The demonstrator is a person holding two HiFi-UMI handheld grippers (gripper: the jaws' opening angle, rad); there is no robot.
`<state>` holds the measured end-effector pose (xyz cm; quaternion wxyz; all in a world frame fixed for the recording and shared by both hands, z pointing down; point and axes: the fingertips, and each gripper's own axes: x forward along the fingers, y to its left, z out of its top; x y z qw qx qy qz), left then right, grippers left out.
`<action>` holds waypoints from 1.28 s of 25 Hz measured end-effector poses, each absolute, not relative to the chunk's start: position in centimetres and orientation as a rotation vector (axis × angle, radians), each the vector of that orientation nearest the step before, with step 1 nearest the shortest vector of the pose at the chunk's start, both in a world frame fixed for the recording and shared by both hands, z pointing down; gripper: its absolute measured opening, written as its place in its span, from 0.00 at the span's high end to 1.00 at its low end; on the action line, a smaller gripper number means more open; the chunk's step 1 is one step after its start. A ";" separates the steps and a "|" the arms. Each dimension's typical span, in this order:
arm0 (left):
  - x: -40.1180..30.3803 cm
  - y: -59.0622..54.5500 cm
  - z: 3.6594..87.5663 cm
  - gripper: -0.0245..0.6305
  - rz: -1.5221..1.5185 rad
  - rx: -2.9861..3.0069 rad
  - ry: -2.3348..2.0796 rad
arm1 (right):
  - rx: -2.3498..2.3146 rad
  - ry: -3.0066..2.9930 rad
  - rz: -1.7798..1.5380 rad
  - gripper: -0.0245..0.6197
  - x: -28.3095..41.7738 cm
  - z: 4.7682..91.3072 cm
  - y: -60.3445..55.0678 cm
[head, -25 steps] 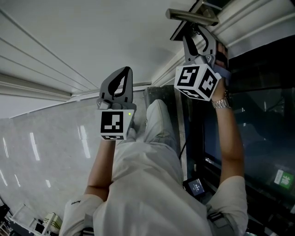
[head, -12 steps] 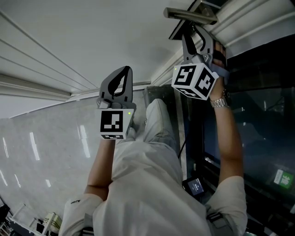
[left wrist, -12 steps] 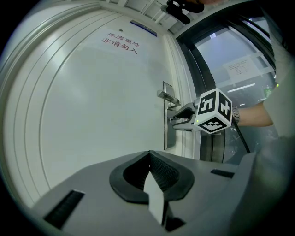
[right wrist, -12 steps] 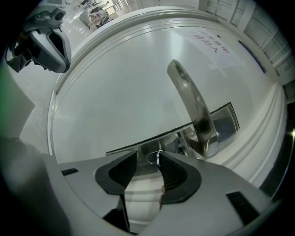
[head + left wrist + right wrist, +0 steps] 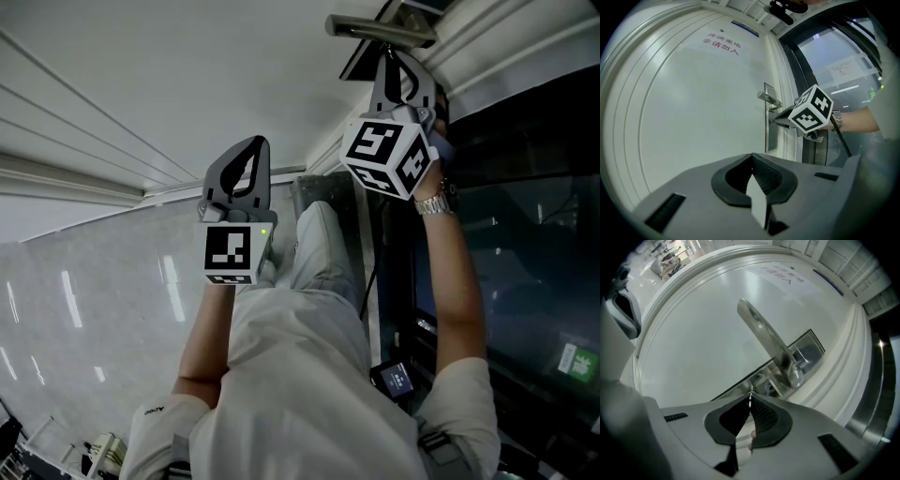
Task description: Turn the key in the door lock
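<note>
Metal catches the light just ahead of the right gripper [image 5: 750, 395]: a lever handle [image 5: 765, 336] slants up and away from its tips, fixed to a long lock plate [image 5: 807, 348] on the white door [image 5: 703, 319]. The key [image 5: 750, 399] shows only as a thin bright sliver right at the jaw tips, below the handle's base, where the plate would take a key. The jaws have just been closing and now stand all but together, with that sliver pinched between them. Such a narrow, flat grip suits a key's head, since a roll of the wrist then passes straight down its shaft. For the same reason the gripper points nearly level at the plate, in line with the key. The step in hand looks like the start of the turn itself. I cannot tell how deep the key sits.

The left gripper [image 5: 753, 155] hangs well back from the door and off to the side of the right one, its jaws together on nothing. It is probably held clear so that it does not crowd the plate.
</note>
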<state>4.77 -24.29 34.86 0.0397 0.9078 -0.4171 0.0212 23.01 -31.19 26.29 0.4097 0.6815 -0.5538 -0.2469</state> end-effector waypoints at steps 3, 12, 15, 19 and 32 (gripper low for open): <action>4.7 -24.2 34.9 0.95 0.068 2.782 -1.282 | 1.783 -1.441 -0.563 0.94 23.1 26.0 -31.1; 4.7 -24.2 34.7 0.95 0.059 2.784 -1.279 | 1.993 -1.647 -0.304 0.95 23.5 25.8 -31.2; 4.6 -24.3 34.7 0.95 0.056 2.783 -1.279 | 2.048 -1.716 -0.217 0.95 23.7 25.8 -31.3; 4.6 -24.4 34.8 0.95 0.064 2.786 -1.274 | 2.182 -1.885 0.045 0.95 24.4 25.7 -31.2; 4.3 -24.7 34.9 0.95 0.064 2.783 -1.268 | 2.377 -2.318 0.984 0.94 25.5 26.0 -31.1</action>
